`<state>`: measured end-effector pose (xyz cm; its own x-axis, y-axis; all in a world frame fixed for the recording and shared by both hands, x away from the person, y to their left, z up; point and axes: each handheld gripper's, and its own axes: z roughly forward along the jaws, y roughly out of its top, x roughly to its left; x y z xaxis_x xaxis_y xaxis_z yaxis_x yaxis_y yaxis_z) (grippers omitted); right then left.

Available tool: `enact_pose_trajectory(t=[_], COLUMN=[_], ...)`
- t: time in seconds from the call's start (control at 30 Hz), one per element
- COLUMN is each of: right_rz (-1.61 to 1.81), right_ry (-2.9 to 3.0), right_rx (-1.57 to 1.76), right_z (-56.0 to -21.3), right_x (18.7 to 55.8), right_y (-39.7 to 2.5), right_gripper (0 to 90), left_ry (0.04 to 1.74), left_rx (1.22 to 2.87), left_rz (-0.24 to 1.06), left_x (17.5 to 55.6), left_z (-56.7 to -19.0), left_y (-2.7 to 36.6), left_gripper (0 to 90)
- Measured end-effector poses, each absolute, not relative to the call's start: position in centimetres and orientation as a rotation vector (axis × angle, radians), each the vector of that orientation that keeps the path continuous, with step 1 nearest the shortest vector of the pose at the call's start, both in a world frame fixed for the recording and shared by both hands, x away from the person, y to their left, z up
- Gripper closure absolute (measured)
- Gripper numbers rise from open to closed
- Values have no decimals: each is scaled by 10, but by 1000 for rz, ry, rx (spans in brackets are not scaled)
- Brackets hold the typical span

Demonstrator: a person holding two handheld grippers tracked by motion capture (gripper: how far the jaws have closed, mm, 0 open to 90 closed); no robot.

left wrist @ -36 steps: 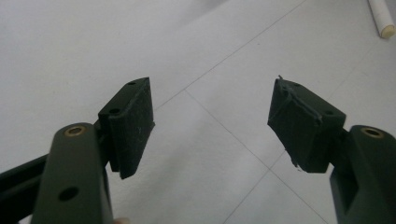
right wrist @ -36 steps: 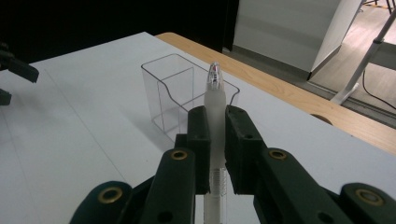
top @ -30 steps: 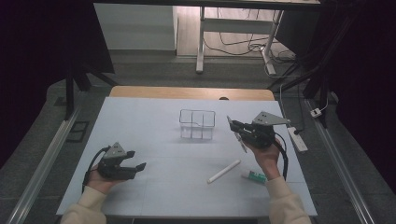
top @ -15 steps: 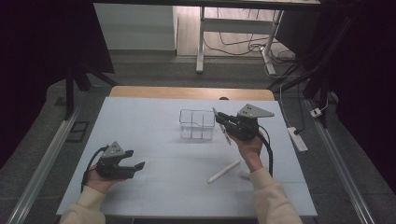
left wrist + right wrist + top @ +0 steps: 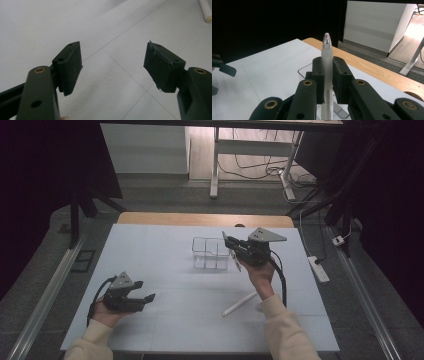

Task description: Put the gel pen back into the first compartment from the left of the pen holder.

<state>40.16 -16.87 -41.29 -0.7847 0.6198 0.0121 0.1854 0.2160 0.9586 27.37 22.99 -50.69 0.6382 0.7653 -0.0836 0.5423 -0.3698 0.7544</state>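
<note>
A dim room, dark on both sides, with a pale floor and cables running under a metal frame at the top of the high view; below that sits the white desk, its wooden edge showing along the far side.

Just right of the frame's centre, the right gripper is held up above the desk by a hand in a cream sleeve. Its jaws are clamped on a frosted pen, which in the right gripper view stands straight up between the two black pads, its clear tip poking well above them and its barrel running down out of the bottom of the frame. In the high view the pen shows as a thin pale sliver slanting down from the jaws, just beside the right edge of the clear divided box, which stands at the middle of the desk (whether pen and box touch I cannot make out).

A white tube lies flat on the desk, lower centre-right, near the right forearm.

At the lower left, the left gripper rests low over the desk, jaws spread wide apart with nothing between them.
</note>
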Motion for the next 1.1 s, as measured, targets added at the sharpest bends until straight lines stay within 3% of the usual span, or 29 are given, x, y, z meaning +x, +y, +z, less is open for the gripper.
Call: enact_pose_trajectory(t=[1.1], right_rz=[1648], right_ry=[2114], right_rx=[710], right_z=[-402], right_x=[418], right_y=[-123], right_gripper=[798], left_ry=[1015], left_rx=[2072], left_rz=[353], left_x=[274], left_z=[-508], left_y=[229], left_gripper=[306])
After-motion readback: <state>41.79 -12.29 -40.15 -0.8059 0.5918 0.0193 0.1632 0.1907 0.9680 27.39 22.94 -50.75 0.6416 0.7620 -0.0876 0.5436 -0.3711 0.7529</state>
